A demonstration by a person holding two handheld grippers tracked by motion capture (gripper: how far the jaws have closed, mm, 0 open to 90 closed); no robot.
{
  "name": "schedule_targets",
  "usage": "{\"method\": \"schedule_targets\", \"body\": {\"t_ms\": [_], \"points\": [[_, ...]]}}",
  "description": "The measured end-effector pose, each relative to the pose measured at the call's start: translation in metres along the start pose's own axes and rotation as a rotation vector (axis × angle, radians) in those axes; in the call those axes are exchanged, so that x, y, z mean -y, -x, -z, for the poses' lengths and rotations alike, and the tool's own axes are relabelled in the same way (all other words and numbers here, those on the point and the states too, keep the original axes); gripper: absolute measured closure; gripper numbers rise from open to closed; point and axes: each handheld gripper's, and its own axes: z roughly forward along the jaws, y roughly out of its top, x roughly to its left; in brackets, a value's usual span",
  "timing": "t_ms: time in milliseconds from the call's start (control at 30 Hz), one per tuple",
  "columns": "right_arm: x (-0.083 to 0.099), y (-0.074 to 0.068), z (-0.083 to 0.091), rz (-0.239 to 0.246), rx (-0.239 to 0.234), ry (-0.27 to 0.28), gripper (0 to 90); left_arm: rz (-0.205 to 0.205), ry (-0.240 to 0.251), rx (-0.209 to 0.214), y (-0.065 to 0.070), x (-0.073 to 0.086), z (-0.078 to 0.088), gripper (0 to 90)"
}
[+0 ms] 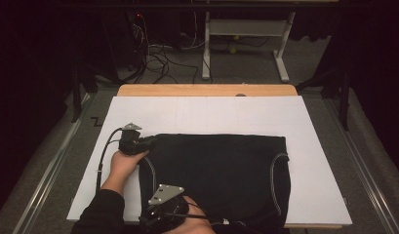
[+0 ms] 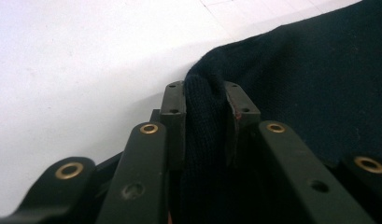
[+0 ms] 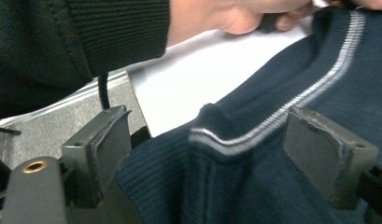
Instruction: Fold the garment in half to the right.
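On the white-covered bench [image 1: 211,112] lay a dark sweater [image 1: 216,170]. The left gripper [image 2: 205,100] had its jaws clamped on a corner fold; the right gripper [image 3: 221,154] stood apart around the striped hem, not yet gripping. Lifting or folding remained.

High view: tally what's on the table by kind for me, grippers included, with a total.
Dark knit garment: 1
White sheet covering the tabletop: 1
Handheld grippers: 2, the left gripper with jaws shut on the garment's far-left corner, the right gripper at its near edge with jaws apart around the striped hem
Total: 4
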Motion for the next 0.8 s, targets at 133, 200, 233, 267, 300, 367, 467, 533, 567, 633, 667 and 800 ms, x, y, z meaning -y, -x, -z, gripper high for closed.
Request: {"method": "schedule_targets", "body": {"t_ms": [133, 200, 233, 267, 300, 367, 467, 533, 567, 633, 667, 800], "points": [[0.000, -0.007, -0.012, 0.011, -0.010, -0.040, 19.9, 0.007, 0.001, 0.005, -0.001, 0.000, 0.000, 69.8], [0.002, -0.011, -0.021, 0.027, -0.010, -0.061, 19.6, 0.008, 0.002, 0.007, -0.001, 0.000, 0.000, 69.7], [0.002, -0.011, -0.021, 0.027, -0.010, -0.061, 19.6, 0.008, 0.003, 0.007, -0.001, 0.000, 0.000, 69.7], [0.003, -0.012, -0.024, 0.035, -0.008, -0.072, 19.2, 0.008, 0.003, 0.007, -0.001, 0.000, 0.000, 69.7], [0.004, -0.013, -0.026, 0.038, -0.004, -0.078, 18.6, 0.009, 0.004, 0.007, -0.001, 0.000, 0.000, 69.7], [0.005, -0.015, -0.030, 0.052, 0.013, -0.073, 17.4, 0.010, 0.004, 0.007, -0.001, 0.000, 0.000, 69.7], [0.005, -0.019, -0.032, 0.081, 0.039, -0.081, 19.4, 0.012, 0.003, 0.008, -0.001, 0.000, 0.000, 69.7], [0.006, -0.021, -0.033, 0.105, 0.073, -0.075, 24.2, 0.012, 0.003, 0.009, -0.001, 0.000, 0.000, 69.7], [0.006, -0.021, -0.033, 0.115, 0.082, -0.079, 26.4, 0.012, 0.003, 0.007, -0.001, 0.000, 0.000, 69.7], [0.006, -0.022, -0.033, 0.128, 0.108, -0.081, 31.7, 0.012, 0.003, 0.008, -0.001, 0.000, 0.000, 69.7], [0.007, -0.023, -0.033, 0.141, 0.122, -0.077, 34.1, 0.013, 0.003, 0.010, -0.002, 0.000, 0.001, 69.6], [0.007, -0.022, -0.032, 0.142, 0.135, -0.080, 40.6, 0.016, 0.004, 0.010, -0.002, 0.001, 0.001, 69.6]]}}
